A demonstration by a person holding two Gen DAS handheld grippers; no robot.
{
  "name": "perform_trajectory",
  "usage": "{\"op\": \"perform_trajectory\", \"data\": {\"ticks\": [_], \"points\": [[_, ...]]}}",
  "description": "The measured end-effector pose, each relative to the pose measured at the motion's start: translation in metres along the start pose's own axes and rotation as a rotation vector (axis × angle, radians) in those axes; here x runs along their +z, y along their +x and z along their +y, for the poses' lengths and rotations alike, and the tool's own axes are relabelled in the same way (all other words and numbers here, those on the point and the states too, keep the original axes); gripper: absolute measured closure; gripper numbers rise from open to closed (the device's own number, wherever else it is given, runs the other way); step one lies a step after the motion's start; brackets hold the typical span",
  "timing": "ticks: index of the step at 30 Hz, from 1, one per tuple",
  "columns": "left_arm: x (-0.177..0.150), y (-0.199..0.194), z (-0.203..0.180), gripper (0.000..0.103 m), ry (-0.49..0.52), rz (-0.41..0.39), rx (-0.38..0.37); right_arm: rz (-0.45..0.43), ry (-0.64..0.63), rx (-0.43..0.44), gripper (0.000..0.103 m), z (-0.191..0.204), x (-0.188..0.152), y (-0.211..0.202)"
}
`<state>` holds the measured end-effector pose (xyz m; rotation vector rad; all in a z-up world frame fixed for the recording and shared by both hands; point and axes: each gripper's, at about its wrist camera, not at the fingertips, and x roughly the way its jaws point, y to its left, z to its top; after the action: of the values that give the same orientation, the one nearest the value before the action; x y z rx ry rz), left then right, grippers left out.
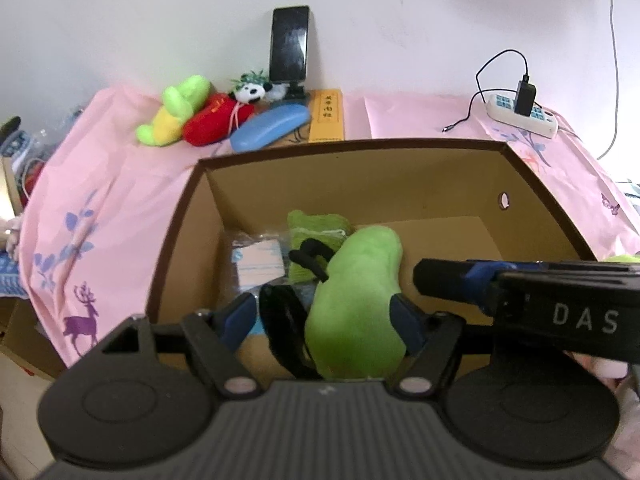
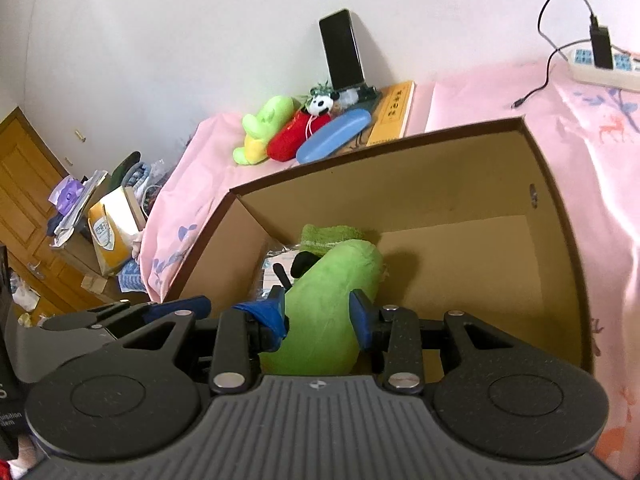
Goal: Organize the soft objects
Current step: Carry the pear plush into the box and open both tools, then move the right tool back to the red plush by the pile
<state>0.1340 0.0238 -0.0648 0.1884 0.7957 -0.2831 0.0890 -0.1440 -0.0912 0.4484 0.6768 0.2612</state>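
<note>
The right tool [image 2: 318, 312] pinches the green plush [image 2: 328, 300] over the cardboard box [image 2: 560, 240]; the left tool [image 1: 324, 320], spread, straddles it. Snagged on either, the plush could drag out.

We take this for a lived-in home room: a pink deer-print cloth [image 1: 100, 184] covers the tabletop, plush toys [image 1: 176, 110] and a propped phone [image 1: 289, 44] behind the cardboard box [image 1: 532, 184], a wooden door [image 2: 24, 184] and household clutter [image 2: 100, 216] to its left.
</note>
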Motion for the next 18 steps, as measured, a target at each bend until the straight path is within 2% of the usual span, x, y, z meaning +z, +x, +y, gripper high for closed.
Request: {"op": "perform_trajectory", "data": {"ticks": [12, 18], "points": [[-0.015, -0.043, -0.018, 0.028, 0.024, -0.060, 0.035, -0.073, -0.028, -0.021, 0.084, 0.009, -0.016, -0.038], [-0.027, -0.061, -0.020, 0.028, 0.003, -0.063, 0.032, -0.100, -0.063, -0.049, 0.084, 0.012, -0.030, -0.061]]}}
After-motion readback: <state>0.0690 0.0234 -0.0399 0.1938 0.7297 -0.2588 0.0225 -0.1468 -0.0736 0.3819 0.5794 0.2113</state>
